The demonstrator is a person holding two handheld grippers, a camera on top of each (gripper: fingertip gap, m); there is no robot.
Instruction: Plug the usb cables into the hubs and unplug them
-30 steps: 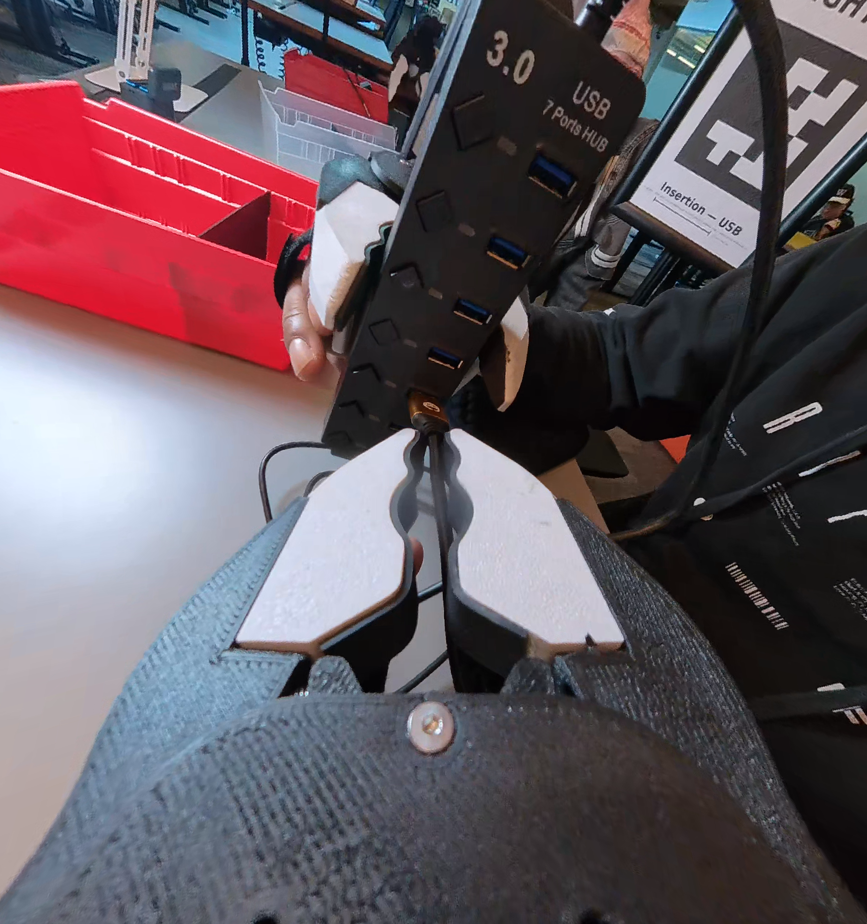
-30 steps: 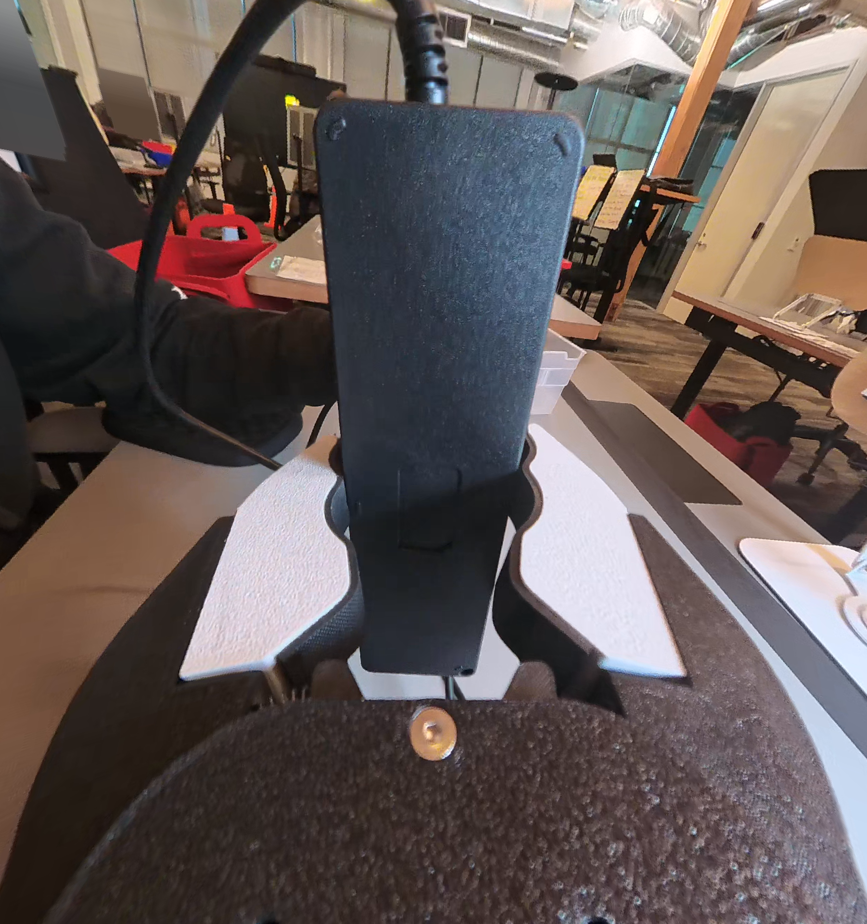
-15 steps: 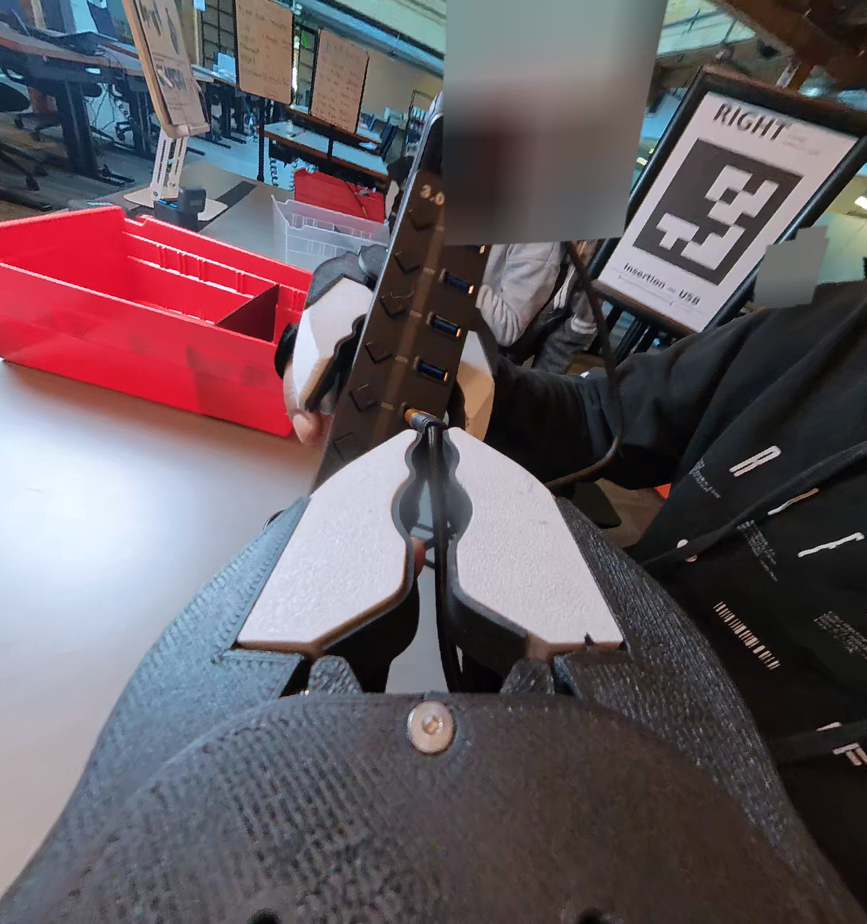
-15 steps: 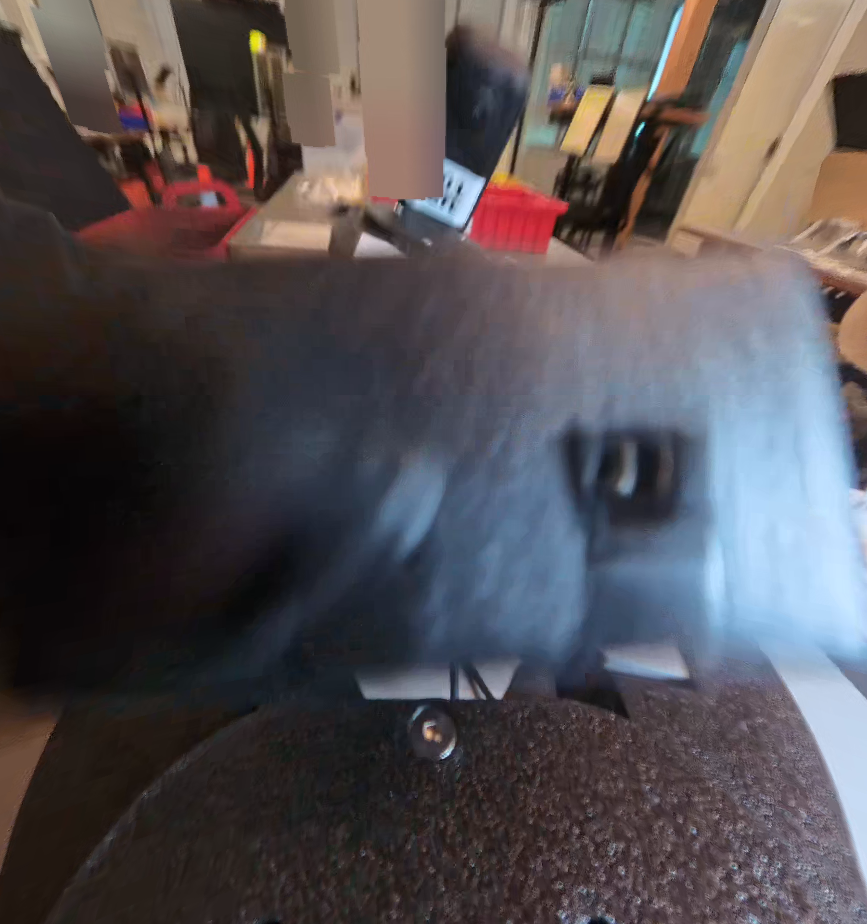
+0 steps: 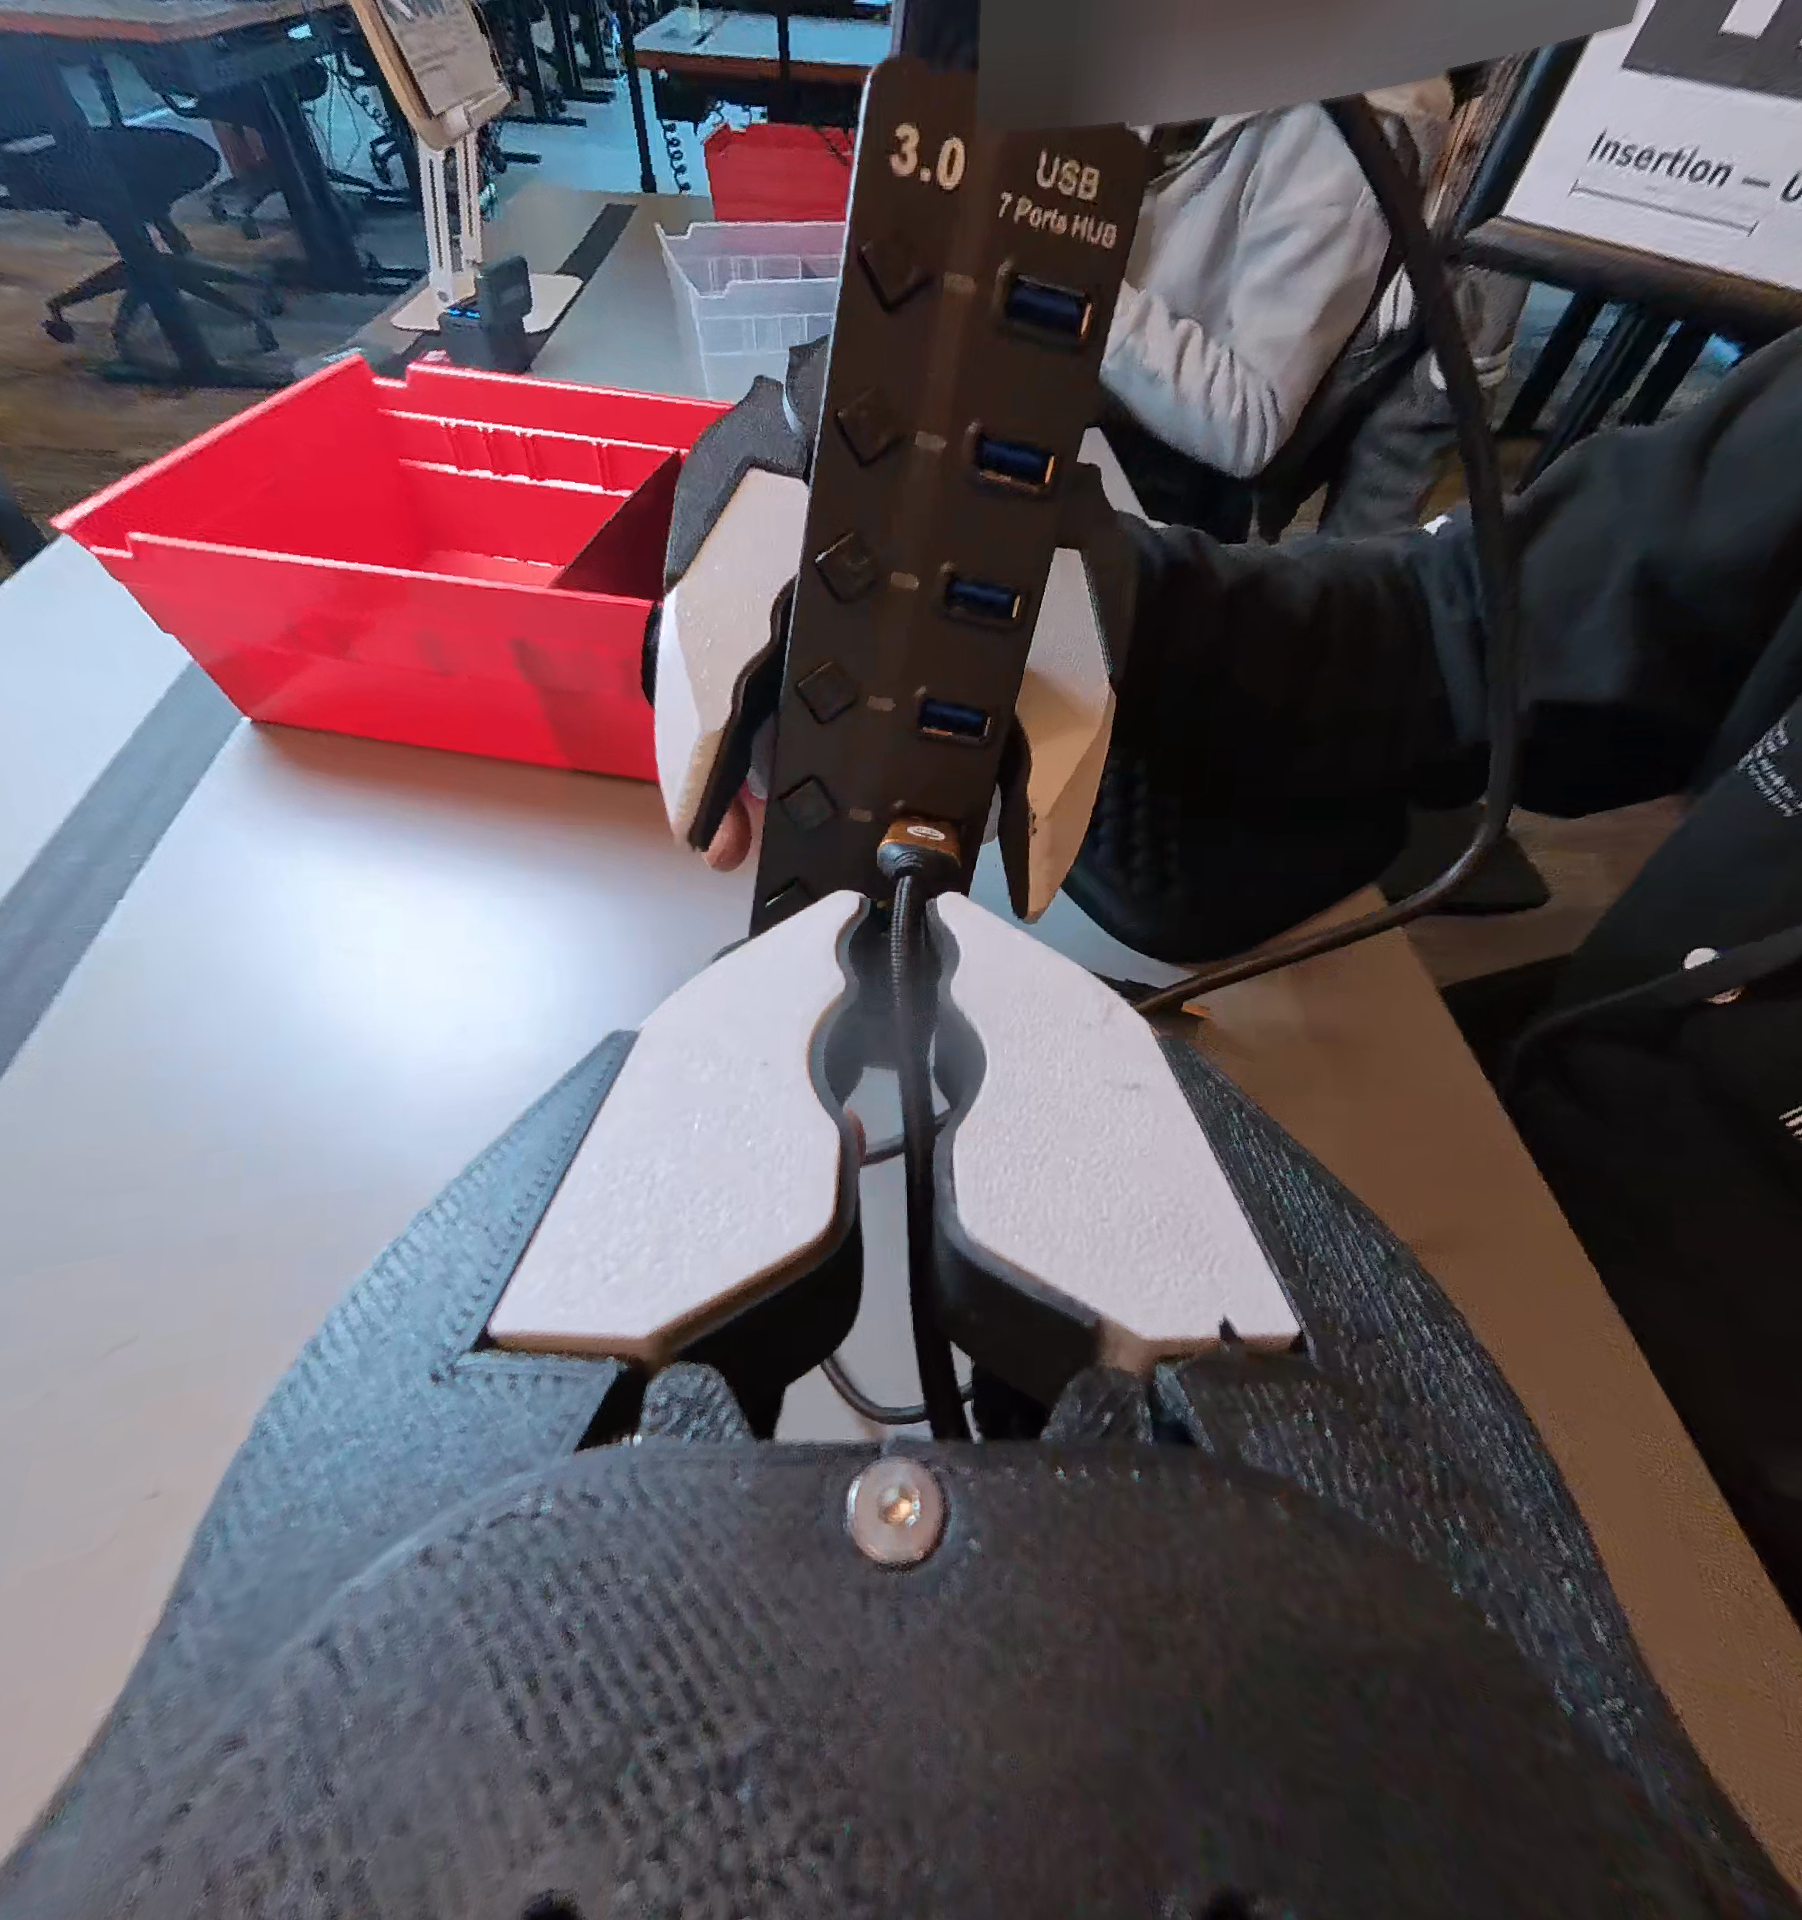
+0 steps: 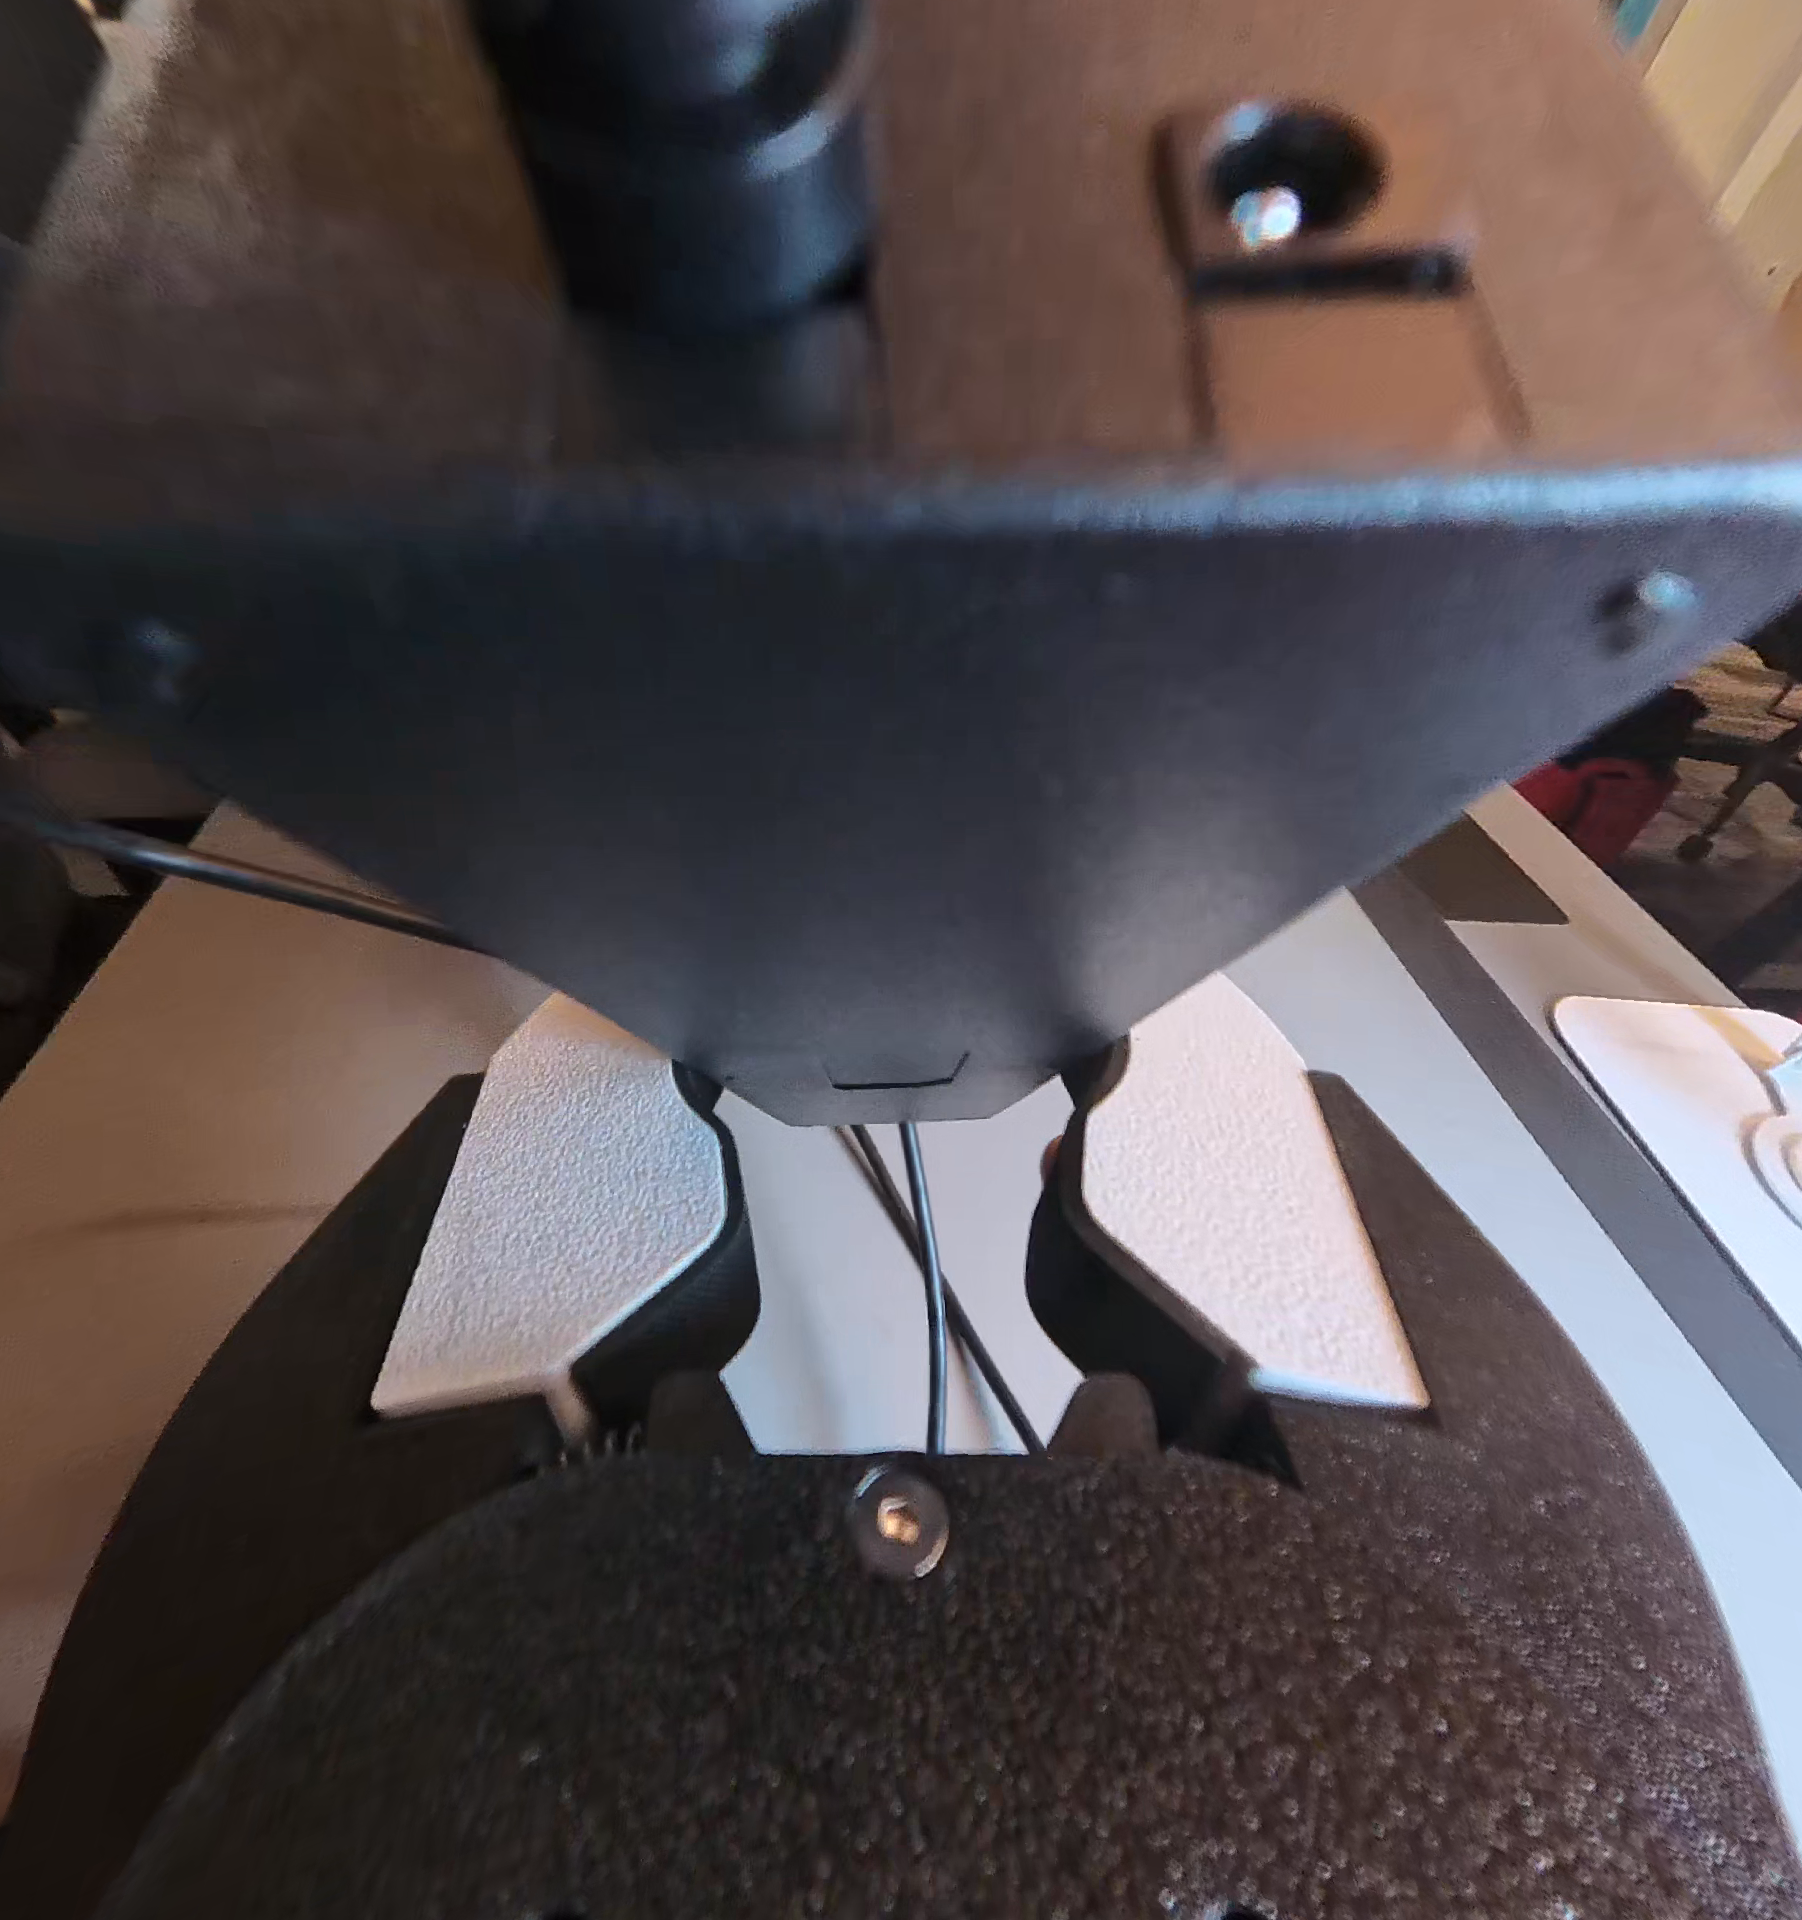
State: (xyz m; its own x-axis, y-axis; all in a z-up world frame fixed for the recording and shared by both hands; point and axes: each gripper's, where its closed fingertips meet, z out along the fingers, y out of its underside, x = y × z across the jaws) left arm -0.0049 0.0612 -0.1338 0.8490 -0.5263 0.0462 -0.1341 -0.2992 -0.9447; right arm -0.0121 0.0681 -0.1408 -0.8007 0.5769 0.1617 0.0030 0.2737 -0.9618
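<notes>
A black multi-port USB hub (image 5: 964, 499) stands upright over the table, its blue ports facing my left wrist view. My left gripper (image 5: 902, 920) is shut on a black USB cable (image 5: 912, 1091) just behind its gold-shelled plug (image 5: 920, 840), which sits in a lower port of the hub. My right gripper (image 6: 892, 1049) is shut on the hub; its white fingers (image 5: 720, 665) show on both sides of the hub. In the right wrist view the hub's plain back (image 6: 876, 748) leans toward the camera and hides most of the scene.
A red divided bin (image 5: 377, 582) sits on the grey table (image 5: 305, 987) at left, with a clear plastic bin (image 5: 751, 301) behind it. A person's black sleeve (image 5: 1396, 644) and a framed sign (image 5: 1707, 135) are at right. Thin cables (image 6: 928, 1299) lie under the right gripper; a white base plate (image 6: 1686, 1091) is at right. The tips of both grippers are at nearly the same place.
The hub has tipped toward the right wrist camera and now faces the left view squarely. The left gripper stays shut on the cable, and the plug stays at the hub's port.
</notes>
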